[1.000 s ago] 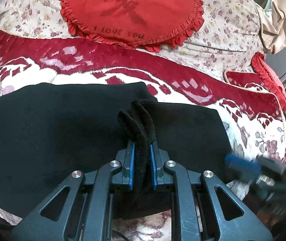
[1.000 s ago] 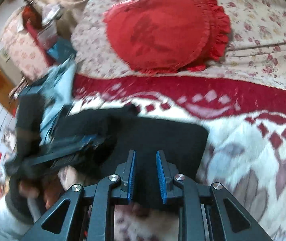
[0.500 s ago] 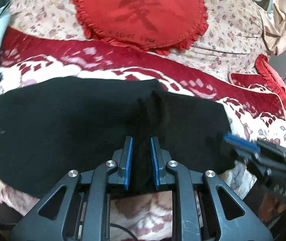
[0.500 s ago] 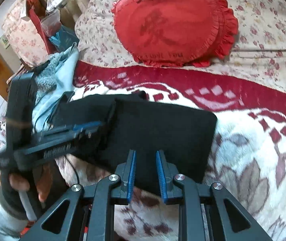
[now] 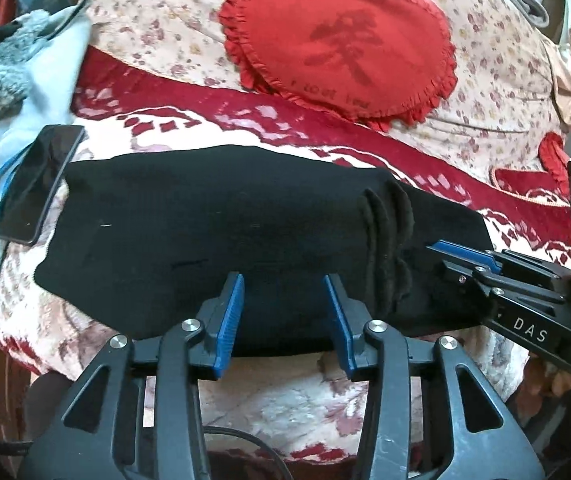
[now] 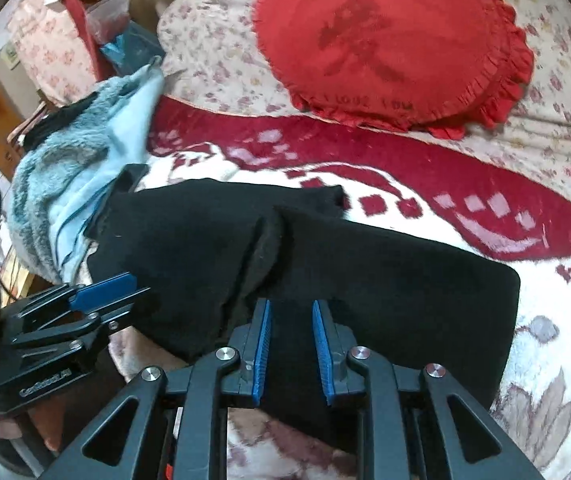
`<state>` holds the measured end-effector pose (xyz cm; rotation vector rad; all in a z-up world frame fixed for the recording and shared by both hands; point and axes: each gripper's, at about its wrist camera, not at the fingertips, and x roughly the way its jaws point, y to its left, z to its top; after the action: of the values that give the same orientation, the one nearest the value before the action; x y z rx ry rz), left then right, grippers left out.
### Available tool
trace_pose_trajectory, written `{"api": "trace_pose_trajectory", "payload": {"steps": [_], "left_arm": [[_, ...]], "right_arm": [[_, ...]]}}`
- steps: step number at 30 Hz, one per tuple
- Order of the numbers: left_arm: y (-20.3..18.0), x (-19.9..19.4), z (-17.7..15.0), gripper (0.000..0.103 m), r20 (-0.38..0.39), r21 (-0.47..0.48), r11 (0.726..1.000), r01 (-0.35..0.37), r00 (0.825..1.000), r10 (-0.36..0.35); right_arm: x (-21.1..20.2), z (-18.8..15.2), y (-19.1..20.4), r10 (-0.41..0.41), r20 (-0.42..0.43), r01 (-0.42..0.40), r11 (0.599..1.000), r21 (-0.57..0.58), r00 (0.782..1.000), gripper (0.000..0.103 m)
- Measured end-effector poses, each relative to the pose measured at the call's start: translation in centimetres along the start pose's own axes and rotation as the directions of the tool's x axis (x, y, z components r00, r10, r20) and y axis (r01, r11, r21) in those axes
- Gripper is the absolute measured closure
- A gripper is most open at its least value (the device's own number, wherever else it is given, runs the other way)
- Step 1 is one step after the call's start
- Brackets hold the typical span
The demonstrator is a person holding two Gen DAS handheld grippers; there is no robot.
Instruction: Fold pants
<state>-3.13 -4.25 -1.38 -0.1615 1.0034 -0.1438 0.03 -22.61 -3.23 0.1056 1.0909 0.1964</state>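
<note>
The folded black fleecy cloth pants [image 5: 213, 216] look matt and napped on the plush red-and-white blanket [image 5: 285, 408]; the black rectangular phone [image 5: 37, 184] shines glossy.

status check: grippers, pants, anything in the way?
Left gripper just opened, nothing pinched. Right gripper part open, astride the near edge of the black pants; grip unclear. Pants flat on the blanket, bunched mid-length. Phone at their left end.

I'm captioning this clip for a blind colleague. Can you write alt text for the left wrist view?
The left gripper, its jaws just opened and empty, hangs over folded black pants on a red-and-white blanket. The right gripper reaches in at right; a phone lies left, a red cushion behind.
</note>
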Motion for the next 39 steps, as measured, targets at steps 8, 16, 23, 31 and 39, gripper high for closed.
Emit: {"api": "trace_pose_trajectory", "payload": {"steps": [8, 16, 23, 31, 39], "left_arm": [[1.7, -1.7, -0.5, 0.063, 0.035, -0.029, 0.999, -0.02, 0.999, 0.021], [3.6, -1.9, -0.8, 0.056, 0.024, -0.081, 0.997, -0.004, 1.0, 0.006], [5.4, -2.1, -1.4, 0.056, 0.009, -0.143, 0.99, -0.008, 1.0, 0.009], [10.4, -2.8, -3.1, 0.052, 0.014, -0.348, 0.937, 0.02, 1.0, -0.016], [13.1, -2.8, -3.4, 0.044, 0.059, -0.473, 0.88, 0.042, 0.998, -0.015]], "right_arm": [[3.1, 0.1, 2.9, -0.028, -0.063, 0.025, 0.998, -0.056, 0.998, 0.076], [0.8, 1.1, 3.5, -0.03, 0.009, 0.03, 0.999, -0.039, 1.0, 0.076], [2.1, 1.6, 2.3, -0.048, 0.005, 0.048, 0.999, 0.016, 0.999, 0.076], [3.3, 3.5, 3.7, -0.028, -0.013, 0.027, 0.997, -0.071, 1.0, 0.071], [5.3, 7.2, 8.2, 0.131, -0.027, -0.134, 0.976, -0.173, 0.991, 0.067]]}}
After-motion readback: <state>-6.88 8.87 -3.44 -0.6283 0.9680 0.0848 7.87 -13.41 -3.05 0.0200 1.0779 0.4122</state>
